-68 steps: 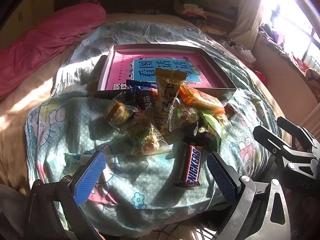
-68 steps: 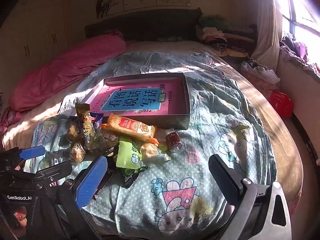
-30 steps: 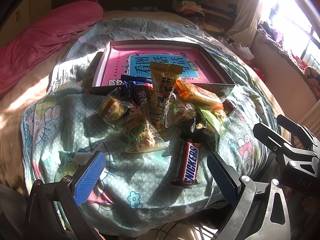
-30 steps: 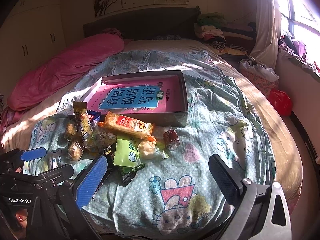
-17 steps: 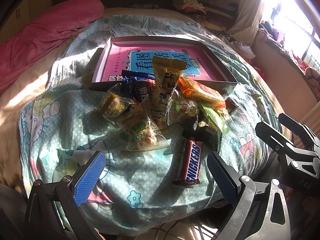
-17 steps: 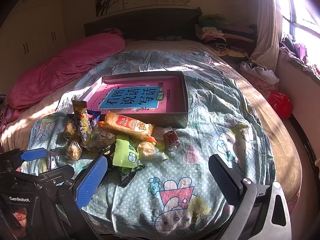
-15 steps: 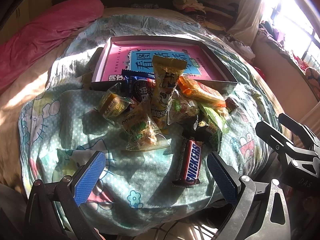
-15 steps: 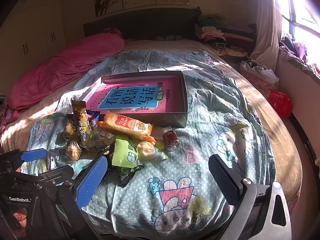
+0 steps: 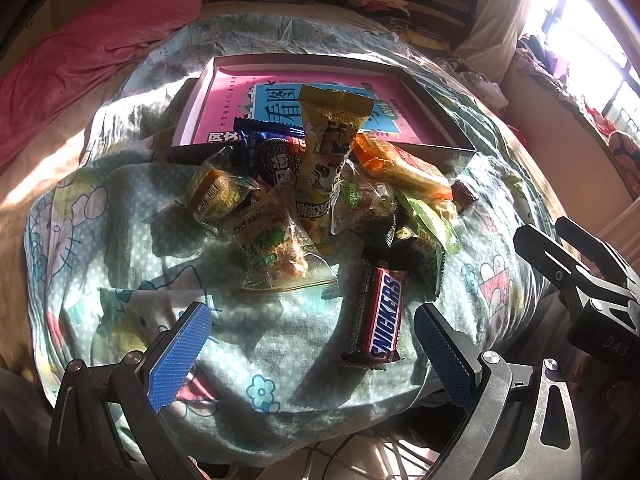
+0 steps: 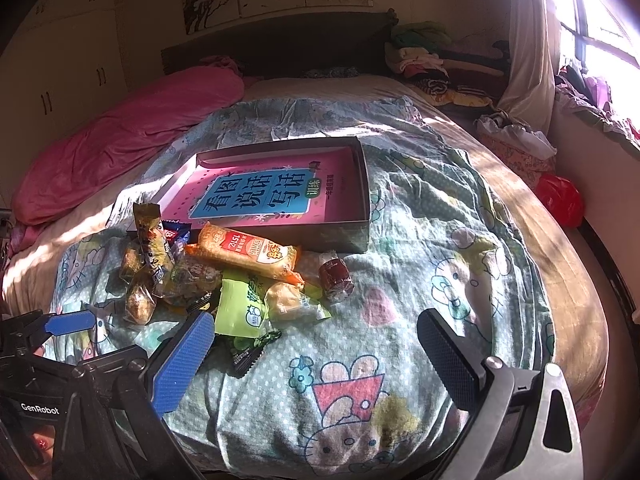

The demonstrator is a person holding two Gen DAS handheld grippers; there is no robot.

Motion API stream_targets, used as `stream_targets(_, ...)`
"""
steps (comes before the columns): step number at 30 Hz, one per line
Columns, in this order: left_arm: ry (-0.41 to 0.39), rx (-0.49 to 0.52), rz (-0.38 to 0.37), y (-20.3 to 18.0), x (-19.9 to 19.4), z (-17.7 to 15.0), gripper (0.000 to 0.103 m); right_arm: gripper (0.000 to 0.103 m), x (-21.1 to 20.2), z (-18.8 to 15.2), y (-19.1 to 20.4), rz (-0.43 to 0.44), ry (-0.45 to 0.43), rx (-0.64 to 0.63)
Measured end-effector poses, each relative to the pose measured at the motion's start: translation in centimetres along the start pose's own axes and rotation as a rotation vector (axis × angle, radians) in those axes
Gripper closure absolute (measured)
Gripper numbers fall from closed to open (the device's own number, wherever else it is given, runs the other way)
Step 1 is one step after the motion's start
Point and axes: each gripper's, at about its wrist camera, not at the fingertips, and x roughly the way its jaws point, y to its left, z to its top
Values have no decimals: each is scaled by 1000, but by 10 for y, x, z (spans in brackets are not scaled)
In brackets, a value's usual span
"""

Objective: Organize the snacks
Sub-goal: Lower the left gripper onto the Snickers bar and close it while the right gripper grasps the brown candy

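Observation:
A pile of wrapped snacks lies on the bed's cartoon-print quilt [image 9: 120, 264], just in front of a shallow pink-lined box [image 9: 440, 120] [image 10: 362, 184]. Nearest my left gripper [image 9: 312, 356] is a Snickers bar [image 9: 380, 316]; farther back are a yellow upright packet [image 9: 328, 152], a dark cookie pack [image 9: 276, 156] and an orange cracker pack [image 9: 400, 164] [image 10: 248, 252]. A green packet [image 10: 240, 308] and a small brown candy [image 10: 336, 274] lie closest to my right gripper [image 10: 316, 364]. Both grippers hover open above the quilt's near edge, holding nothing.
A pink duvet [image 10: 120, 136] is bunched along the left of the bed. Folded clothes [image 10: 420, 56] are stacked at the headboard, and a red bag [image 10: 560, 200] sits beside the bed on the right. Bare quilt [image 10: 460, 240] stretches right of the snacks.
Both cameras drifted slightly closer to the snack pile. The snacks and the box have not moved, and both grippers stay open.

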Motion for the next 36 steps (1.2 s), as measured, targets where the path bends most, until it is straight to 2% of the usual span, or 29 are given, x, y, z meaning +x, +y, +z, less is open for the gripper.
stream_targets(3, 22, 23, 4, -4, 5, -2, 2, 1, 4, 1, -4, -3, 8, 13)
stream_targets(7, 37, 51, -29, -10, 9, -3, 2, 1, 14, 3, -11, -10, 27, 34)
stream_targets(10, 45, 62, -42, -12, 13, -3, 6, 1, 22, 6, -19, -19, 33, 49)
stream_targets(13, 59, 58, -65, -12, 18, -2, 20, 1, 32, 10, -24, -26, 37, 57)
stream_targets(15, 73, 61, -77, -13, 21, -2, 35, 1, 40, 11, -27, -32, 45, 57)
stream_targets(18, 88, 79, -88, -18, 25, -4, 43, 1, 51, 13, -32, -22, 62, 65)
stream_targets(23, 100, 127, -89, -31, 31, -5, 48, 2, 61, 15, -35, -5, 74, 69)
stream_targets(25, 118, 141, -84, -35, 38, -5, 52, 5, 64, 16, -34, 3, 73, 62)
stream_targets(30, 113, 165, -62, -41, 47, -3, 61, 29, 79, 19, -33, 34, 101, 34)
stream_targets(36, 106, 181, -61, -44, 53, 0, 73, 50, 95, 18, -31, 49, 137, -4)
